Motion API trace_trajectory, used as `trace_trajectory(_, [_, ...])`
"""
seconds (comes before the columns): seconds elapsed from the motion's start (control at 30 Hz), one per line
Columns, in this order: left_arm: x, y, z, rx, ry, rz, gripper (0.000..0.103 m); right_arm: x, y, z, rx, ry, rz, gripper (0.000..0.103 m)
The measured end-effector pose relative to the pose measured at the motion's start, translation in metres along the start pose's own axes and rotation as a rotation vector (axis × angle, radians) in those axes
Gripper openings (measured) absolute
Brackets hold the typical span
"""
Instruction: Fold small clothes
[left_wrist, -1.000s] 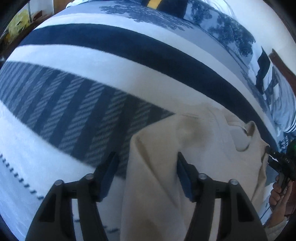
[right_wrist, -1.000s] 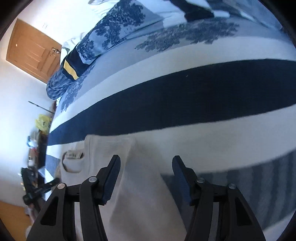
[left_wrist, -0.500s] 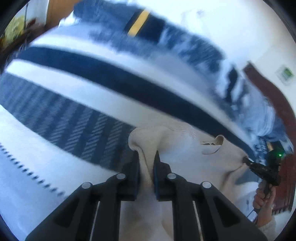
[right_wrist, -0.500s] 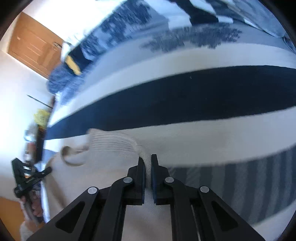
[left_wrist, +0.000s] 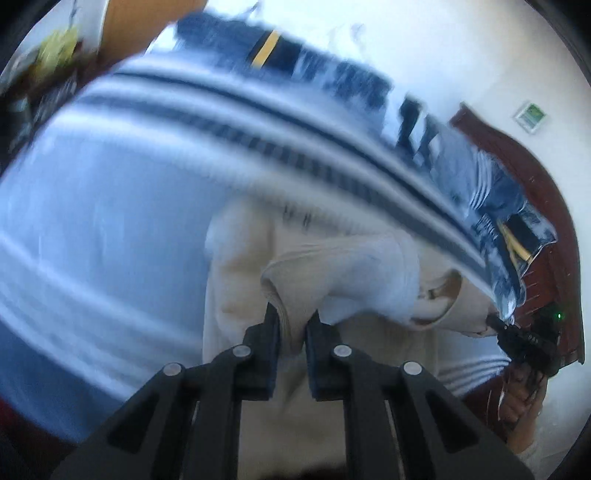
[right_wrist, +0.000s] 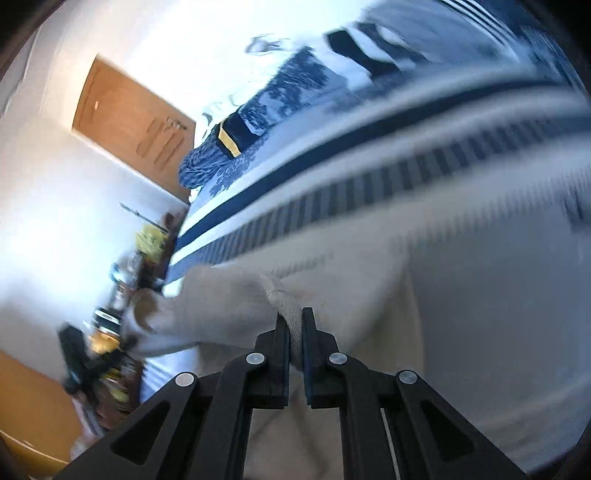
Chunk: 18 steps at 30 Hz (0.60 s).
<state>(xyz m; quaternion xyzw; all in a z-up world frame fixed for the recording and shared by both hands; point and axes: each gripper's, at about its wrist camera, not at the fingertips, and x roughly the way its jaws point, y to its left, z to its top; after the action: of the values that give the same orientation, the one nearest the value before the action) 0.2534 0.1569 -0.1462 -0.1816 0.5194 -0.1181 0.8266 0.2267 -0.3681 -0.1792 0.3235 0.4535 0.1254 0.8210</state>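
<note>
A small cream knit sweater (left_wrist: 243, 280) lies on a blue-and-white striped bedspread (left_wrist: 110, 221). My left gripper (left_wrist: 291, 317) is shut on one top corner of the sweater and holds it lifted off the bed. My right gripper (right_wrist: 294, 317) is shut on the other top corner of the same sweater (right_wrist: 343, 295). The collar (left_wrist: 439, 295) hangs between the two grips. The right gripper also shows in the left wrist view (left_wrist: 517, 336), and the left gripper shows blurred in the right wrist view (right_wrist: 81, 358). Both views are motion-blurred.
Patterned blue pillows (right_wrist: 280, 92) lie at the head of the bed. A dark wooden headboard (left_wrist: 535, 173) is at the right in the left wrist view. A wooden door (right_wrist: 129, 122) and a cluttered shelf (right_wrist: 144, 258) stand beside the bed.
Both grippers went from open over the sweater to shut on its top corners. They have since lifted the sweater off the bed and pulled back.
</note>
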Motion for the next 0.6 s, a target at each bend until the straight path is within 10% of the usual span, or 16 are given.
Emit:
trace_trajectory(0.27, [0.038, 0.02, -0.095, -0.084, 0.124, 0.133, 0.016, 0.027, -0.062, -0.085, 0.216, 0.084, -0.032, 0.009])
trace_trajectory(0.4, [0.012, 0.026, -0.105, -0.177, 0.12, 0.01, 0.034, 0.004, -0.036, -0.092, 0.147, 0.07, -0.055, 0.018])
trace_trajectory(0.47, [-0.002, 0.028, -0.107, -0.217, 0.102, -0.029, 0.041, -0.005, -0.024, -0.095, 0.137, 0.064, -0.037, 0.054])
trace_trajectory(0.6, [-0.016, 0.025, -0.1, -0.301, 0.082, -0.095, 0.055, -0.006, -0.013, -0.101, 0.203, 0.081, 0.029, 0.055])
